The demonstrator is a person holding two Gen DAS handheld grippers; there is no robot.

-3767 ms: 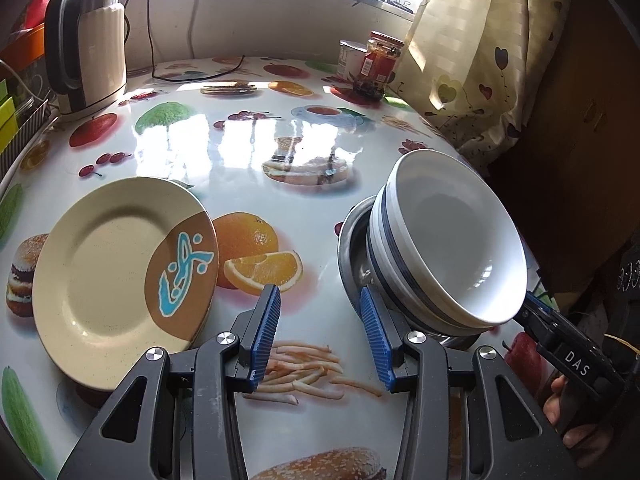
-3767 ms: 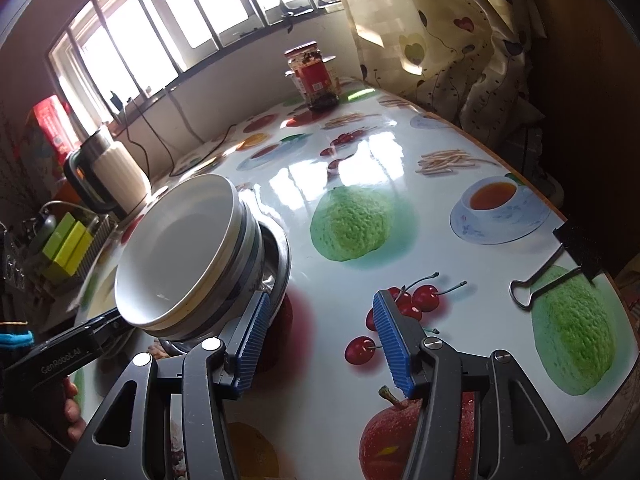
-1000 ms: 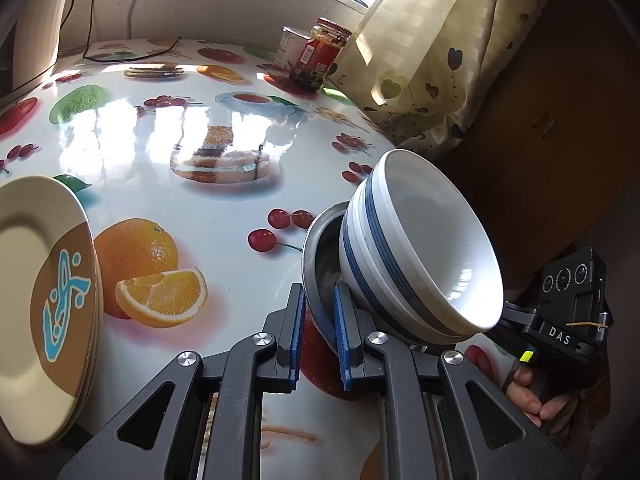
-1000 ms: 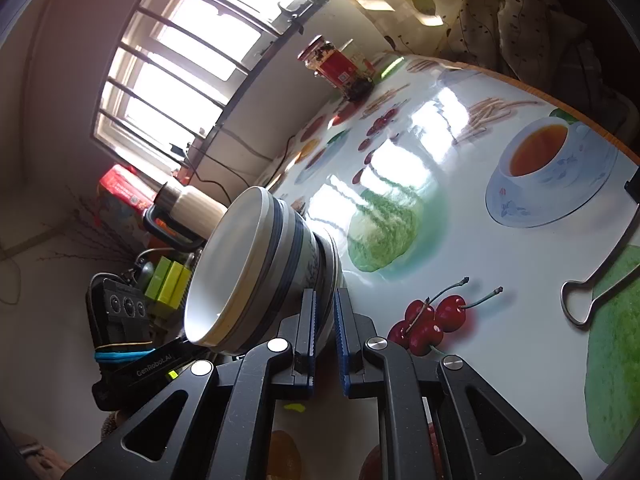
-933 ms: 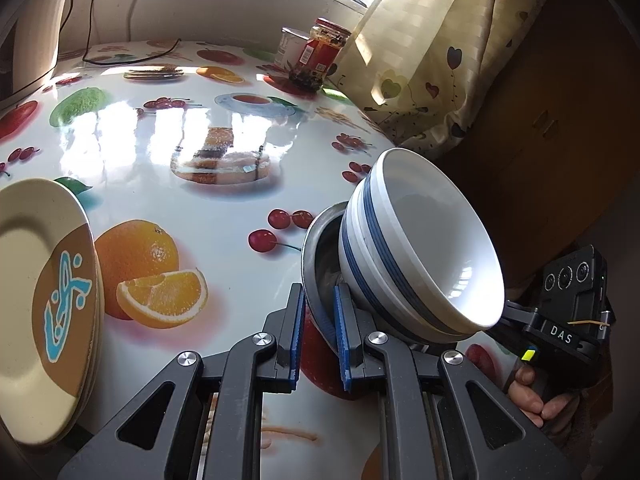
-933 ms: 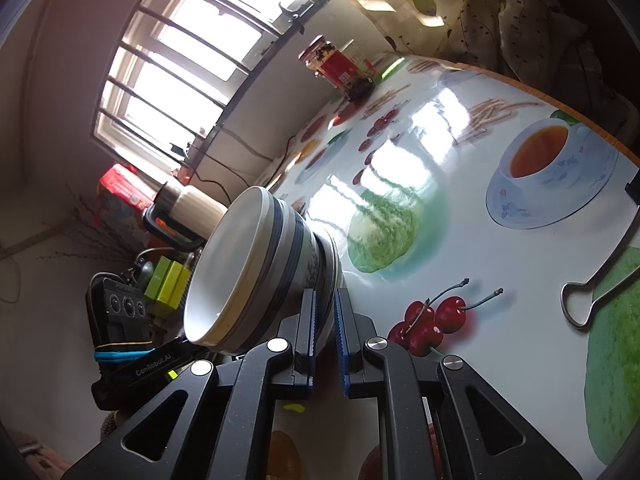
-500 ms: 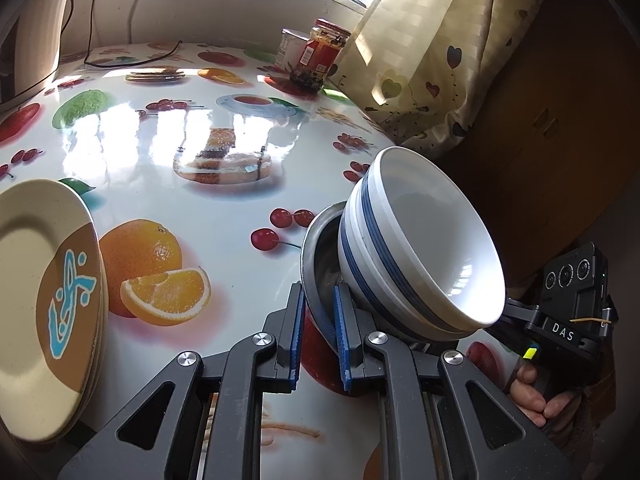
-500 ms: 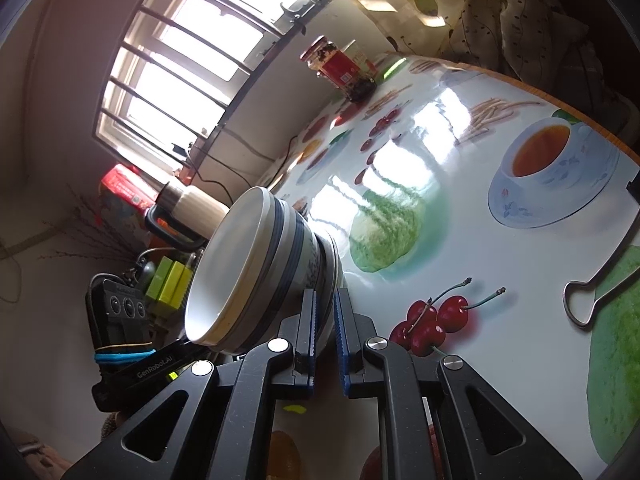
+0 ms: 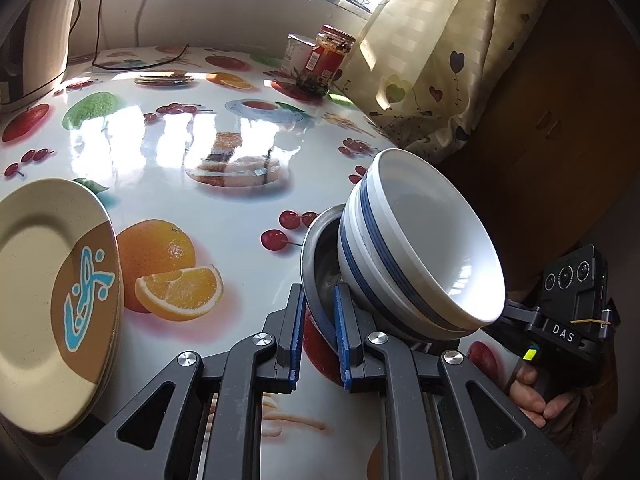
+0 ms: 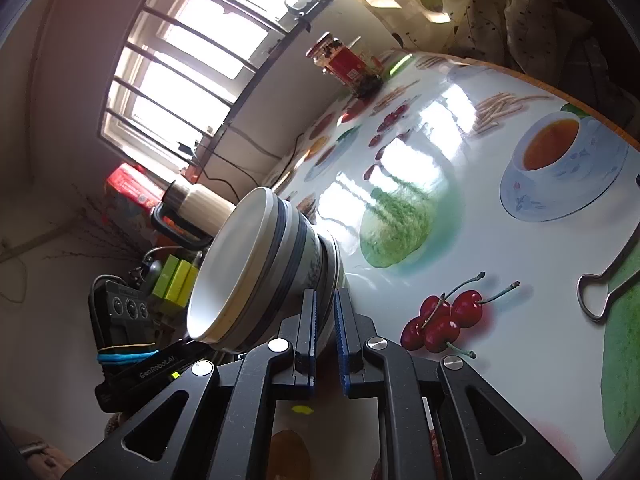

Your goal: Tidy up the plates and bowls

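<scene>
Both the left gripper (image 9: 318, 322) and right gripper (image 10: 325, 328) clamp the rim of a round steel dish (image 9: 316, 248) carrying stacked blue-striped white bowls (image 9: 420, 248), right of beige plates (image 9: 52, 304).

Both wrist views look close along their tools, sharing the stacked bowls (image 9: 420, 240) from opposite sides.

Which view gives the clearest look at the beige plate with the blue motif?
The left wrist view. There the beige plate shows nearly whole at the left edge, face toward the camera, brown patch and blue motif plain, with more rims stacked under it. The right wrist view shows none of it; the stacked bowls fill that side.
</scene>
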